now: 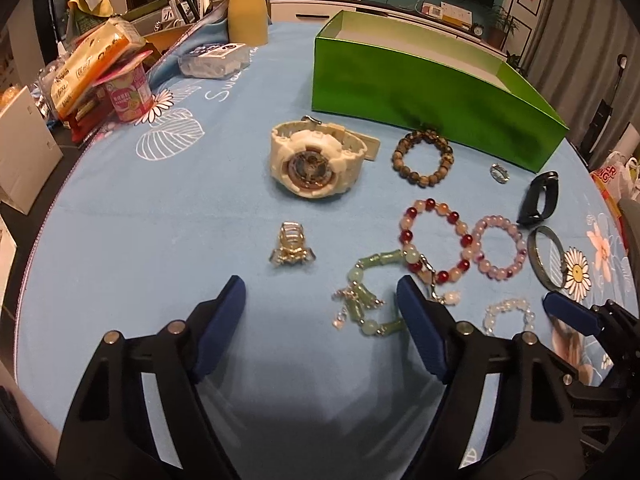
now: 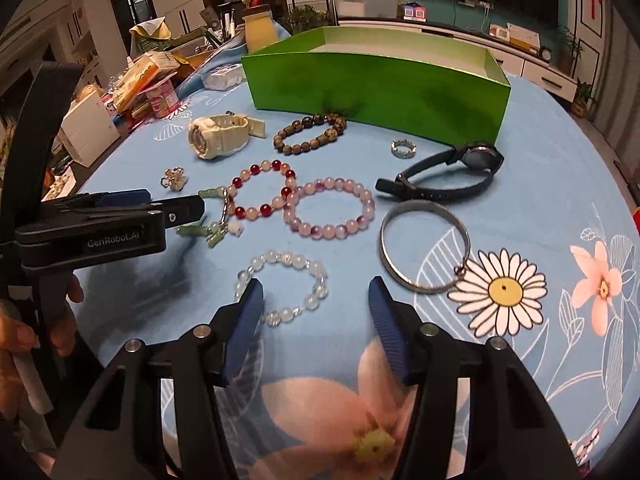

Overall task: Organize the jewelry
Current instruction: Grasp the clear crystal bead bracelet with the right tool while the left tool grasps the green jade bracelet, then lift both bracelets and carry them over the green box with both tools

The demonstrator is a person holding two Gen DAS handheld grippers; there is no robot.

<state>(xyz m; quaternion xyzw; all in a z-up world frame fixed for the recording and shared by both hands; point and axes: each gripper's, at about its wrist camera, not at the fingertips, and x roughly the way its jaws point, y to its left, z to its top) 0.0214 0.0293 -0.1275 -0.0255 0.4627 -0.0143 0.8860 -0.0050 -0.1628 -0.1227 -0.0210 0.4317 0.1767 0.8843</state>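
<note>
My left gripper point(image 1: 320, 286) hangs open low over the blue cloth. A green jade bracelet point(image 1: 378, 258) lies between its fingers, close to the right one, and a gold clip point(image 1: 290, 248) sits just ahead. My right gripper point(image 2: 316, 284) is open too, and a clear bead bracelet point(image 2: 288, 258) lies between its fingers, its left side against the left pad point(image 2: 250, 308). Beyond lie a red bead bracelet point(image 2: 256, 169), a pink one point(image 2: 332, 184), a metal bangle point(image 2: 424, 205), a black watch point(image 2: 440, 176), a ring point(image 2: 403, 148), a brown bracelet point(image 2: 308, 132) and a white watch point(image 1: 316, 160).
An open green box point(image 1: 420, 92) stands at the back of the table. Boxes, packets and a pink cup point(image 1: 130, 96) crowd the left edge. A hand point(image 2: 24, 332) holds the left gripper point(image 2: 168, 202) at the right wrist view's left side.
</note>
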